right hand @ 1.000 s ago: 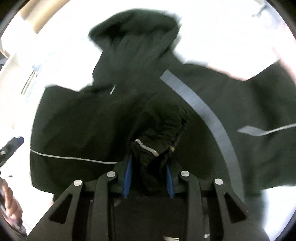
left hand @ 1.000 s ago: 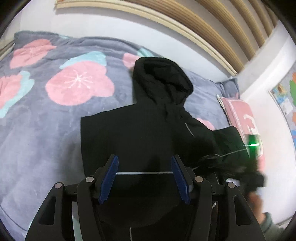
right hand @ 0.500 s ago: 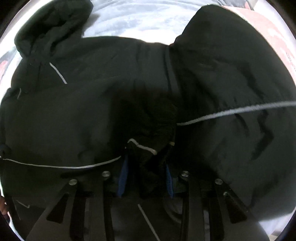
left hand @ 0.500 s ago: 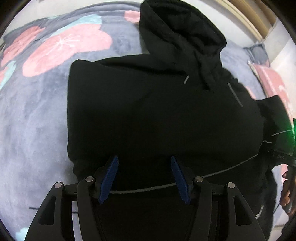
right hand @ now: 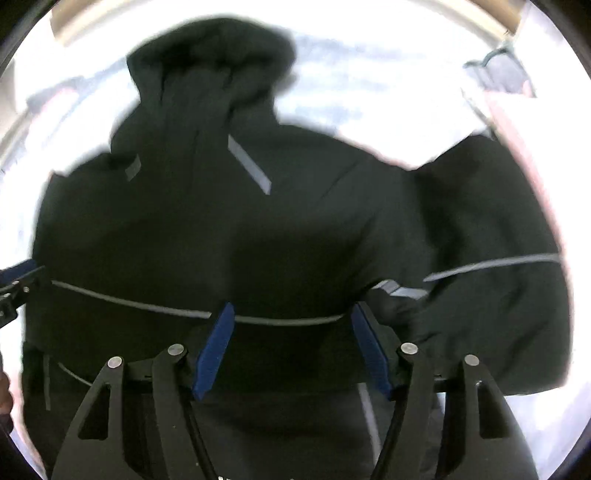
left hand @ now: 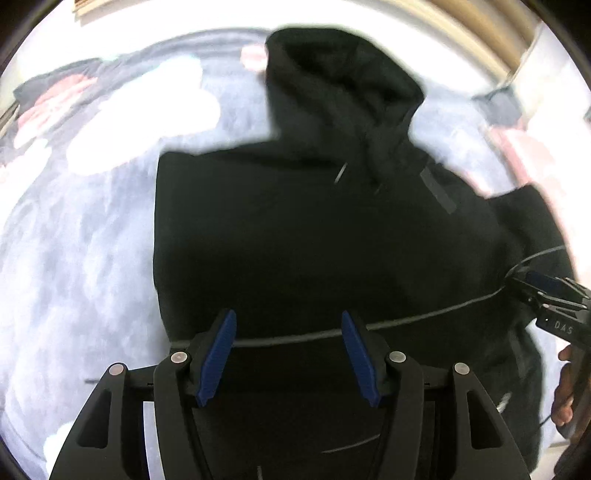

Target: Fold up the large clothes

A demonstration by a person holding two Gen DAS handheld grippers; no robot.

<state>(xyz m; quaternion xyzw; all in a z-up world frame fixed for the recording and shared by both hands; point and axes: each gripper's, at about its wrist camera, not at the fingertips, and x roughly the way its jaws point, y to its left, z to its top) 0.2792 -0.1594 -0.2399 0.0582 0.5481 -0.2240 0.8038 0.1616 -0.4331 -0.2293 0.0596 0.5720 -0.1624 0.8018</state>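
A black hooded jacket (left hand: 295,229) with thin grey reflective stripes lies flat on the bed, hood (left hand: 340,85) pointing away. It fills the right wrist view (right hand: 258,240) too, with one sleeve (right hand: 491,280) folded over at the right. My left gripper (left hand: 288,354) is open and empty above the jacket's lower part. My right gripper (right hand: 291,343) is open and empty above the jacket's stripe; it also shows at the right edge of the left wrist view (left hand: 550,299).
The bed carries a grey blanket (left hand: 85,258) with pink flowers. A pink pillow (left hand: 517,155) lies at the far right by the white wall. A wooden slatted headboard (left hand: 461,22) curves behind the bed.
My right gripper has let go of the sleeve cuff and opened. The sleeve now lies folded on the jacket. Both grippers have drawn back a little.
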